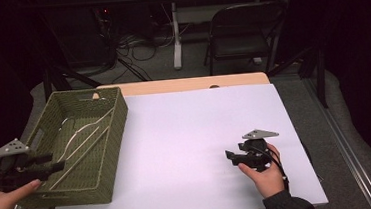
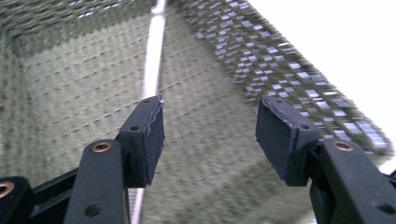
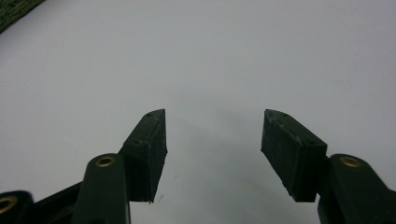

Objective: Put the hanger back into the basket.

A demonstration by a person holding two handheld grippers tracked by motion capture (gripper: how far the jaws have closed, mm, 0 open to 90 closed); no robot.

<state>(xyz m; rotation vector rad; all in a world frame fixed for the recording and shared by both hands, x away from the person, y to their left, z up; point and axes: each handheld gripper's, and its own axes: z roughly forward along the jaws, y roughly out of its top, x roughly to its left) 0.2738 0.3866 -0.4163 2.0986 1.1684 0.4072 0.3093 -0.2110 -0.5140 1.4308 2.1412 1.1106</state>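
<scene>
Left tongs (image 1: 58,166) gaped empty over basket (image 1: 117,121), rods (image 1: 83,142) lying inside. Right tongs (image 1: 229,155) parted, empty, above table (image 1: 186,134). Best lifted straight, clear of wicker.

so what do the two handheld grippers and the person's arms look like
Both the left gripper and the right gripper are black, each topped by a grey three-cornered plate with dark dots. Their jaws are black bars with brass-coloured rivets and flat dark pads. A black cable trails from each. The right arm wears a dark sleeve.
</scene>
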